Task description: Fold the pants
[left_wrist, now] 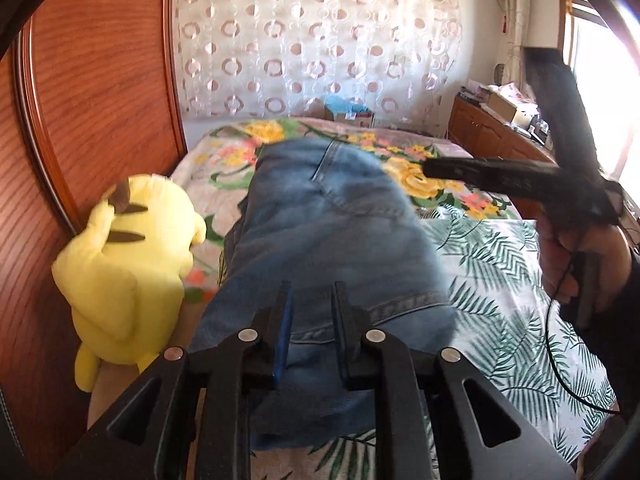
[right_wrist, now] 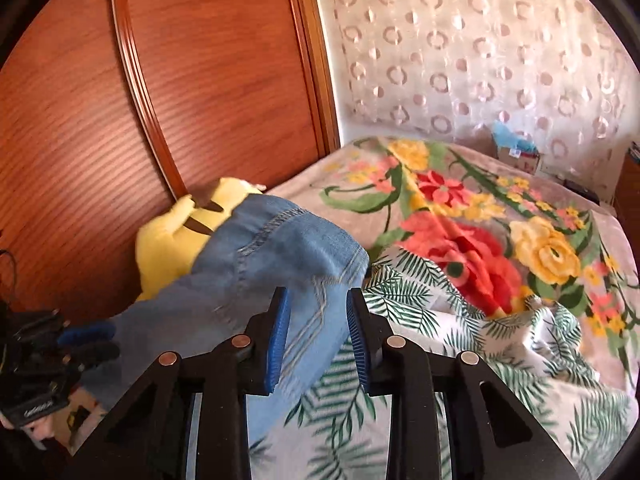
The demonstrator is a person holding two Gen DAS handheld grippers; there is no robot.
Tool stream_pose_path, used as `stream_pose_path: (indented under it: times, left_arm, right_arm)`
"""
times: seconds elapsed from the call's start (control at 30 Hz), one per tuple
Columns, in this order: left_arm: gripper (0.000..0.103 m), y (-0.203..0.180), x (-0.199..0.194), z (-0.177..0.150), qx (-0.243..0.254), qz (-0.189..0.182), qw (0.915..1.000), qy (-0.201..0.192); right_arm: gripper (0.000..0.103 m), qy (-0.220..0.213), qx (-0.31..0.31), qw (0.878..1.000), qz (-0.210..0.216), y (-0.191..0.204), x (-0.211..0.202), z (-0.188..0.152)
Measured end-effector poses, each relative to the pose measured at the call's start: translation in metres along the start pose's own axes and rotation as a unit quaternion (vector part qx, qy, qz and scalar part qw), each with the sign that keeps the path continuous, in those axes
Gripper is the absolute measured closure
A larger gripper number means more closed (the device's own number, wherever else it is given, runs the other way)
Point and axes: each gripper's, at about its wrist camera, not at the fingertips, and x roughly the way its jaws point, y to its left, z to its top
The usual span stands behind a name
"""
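Left gripper (left_wrist: 310, 320), black with blue pads: jaws a moderate gap apart, hovering over the near end of the faded blue denim jeans (left_wrist: 328, 220), clamping nothing as far as I can tell. Right gripper (right_wrist: 318, 320): jaws apart, the jeans' stitched hem edge sits at or just ahead of the gap; grip not confirmed, blur. In the left view it comes in from the right, held in the person's hand (left_wrist: 580, 256).

Jeans lie lengthwise on the bed, over the white palm-leaf print sheet (left_wrist: 500, 280) and the floral blanket (right_wrist: 480, 220) farther off. Look already doubled: hem stacked near the waistband stitching. Judgement: roughly mid-task; at least one more crosswise fold plus smoothing left.

Yellow plush toy (left_wrist: 128, 264) just beside the jeans' left edge, against the reddish wooden headboard (left_wrist: 100, 80). Far: white circle-pattern curtain (left_wrist: 320, 40).
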Motion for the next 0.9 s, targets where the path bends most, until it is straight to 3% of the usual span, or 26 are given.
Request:
stream_pose_path:
  times: [0.2,0.37,0.4,0.43,0.57,0.63,0.77,0.83,0.9]
  left_arm:
    - [0.073,-0.025,-0.028,0.007,0.018,-0.006,0.9994,-0.028]
    - [0.072,-0.050,-0.047,0.010,0.034,-0.018,0.9982,-0.045]
    - [0.068,-0.057,-0.052,0.011,0.040,-0.021,0.9977,-0.050]
    - [0.054,-0.063,-0.057,0.011,0.042,-0.025,0.9973,-0.056]
    - [0.047,-0.083,-0.070,0.009,0.052,-0.038,0.9952,-0.073]
    - [0.028,-0.094,-0.077,0.007,0.059,-0.045,0.9939,-0.082]
    - [0.021,-0.114,-0.091,0.002,0.069,-0.060,0.9912,-0.096]
    - [0.009,-0.124,-0.097,0.000,0.076,-0.057,0.9903,-0.102]
    - [0.008,-0.130,-0.103,-0.003,0.080,-0.053,0.9892,-0.111]
  right_arm:
    - [0.073,-0.033,0.005,0.999,-0.019,0.008,-0.086,-0.045]
    - [0.073,-0.056,0.012,0.997,-0.048,0.014,-0.157,-0.080]
    - [0.073,-0.062,0.013,0.997,-0.052,0.016,-0.174,-0.086]
    - [0.073,-0.067,0.015,0.996,-0.057,0.018,-0.189,-0.093]
    - [0.073,-0.085,0.016,0.993,-0.079,0.026,-0.238,-0.119]
    - [0.073,-0.093,0.015,0.991,-0.094,0.032,-0.255,-0.129]
    - [0.073,-0.106,0.021,0.987,-0.115,0.044,-0.288,-0.150]
    - [0.073,-0.113,0.024,0.985,-0.126,0.051,-0.303,-0.163]
    - [0.073,-0.116,0.031,0.983,-0.136,0.059,-0.312,-0.172]
